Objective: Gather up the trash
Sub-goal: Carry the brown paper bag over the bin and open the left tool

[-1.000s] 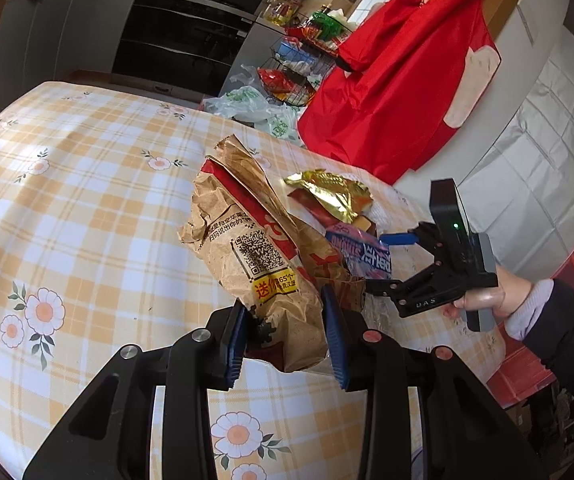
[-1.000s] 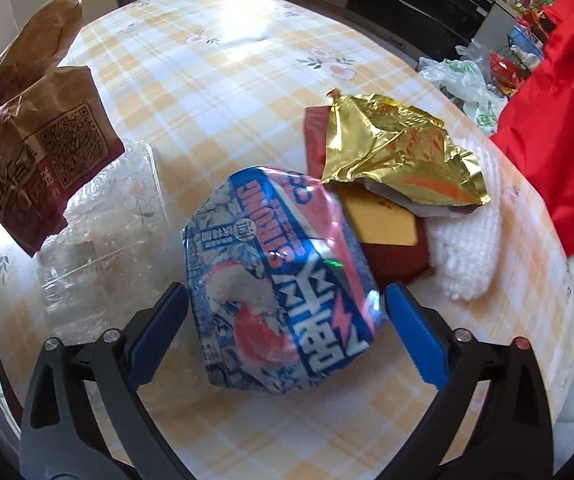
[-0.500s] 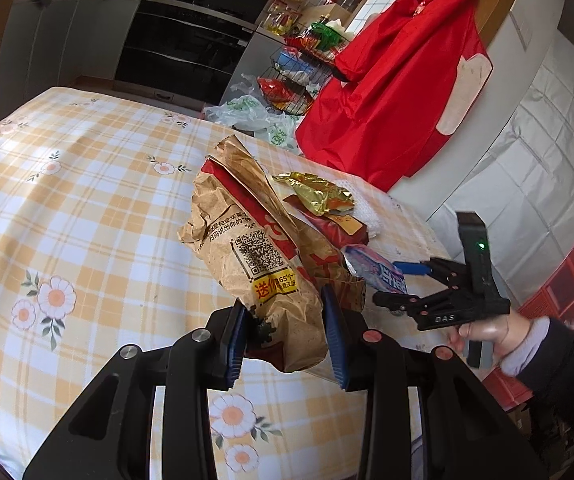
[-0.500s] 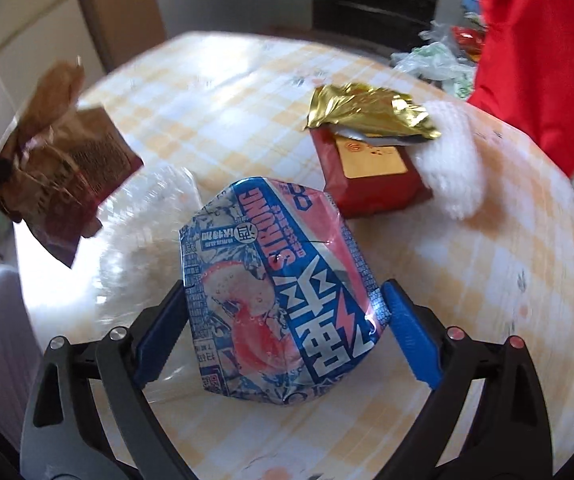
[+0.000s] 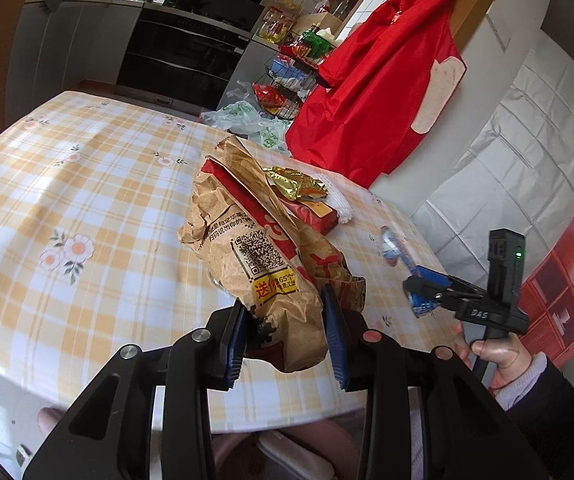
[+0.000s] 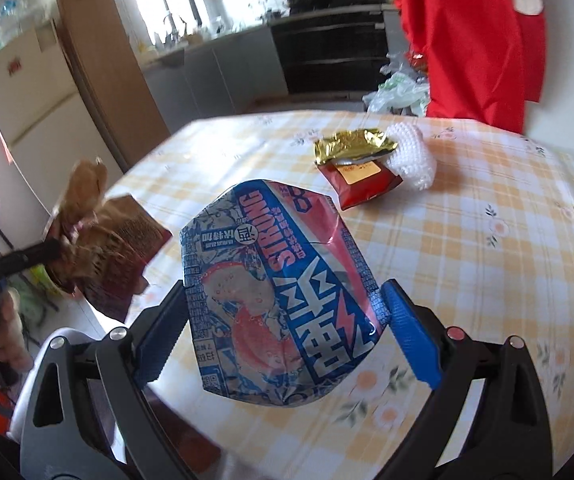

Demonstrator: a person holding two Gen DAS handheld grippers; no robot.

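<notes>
My left gripper is shut on the lower end of a crumpled brown paper bag, held up over the checked table. Over the table's near edge, my right gripper is shut on a flattened blue snack pack. Each wrist view catches the other gripper: the right gripper with the blue pack, and the left gripper with the bag. Lying on the table are a gold foil wrapper, a red packet and a white foam net.
A red cloth hangs beyond the table's far side. Plastic bags and a wire rack of goods stand on the floor by dark kitchen units. A white fridge is at the left. A seat sits under the near edge.
Both grippers pulled back and rose from the table, keeping their loads. The blue pack came up off the table and the right gripper rolled toward level.
</notes>
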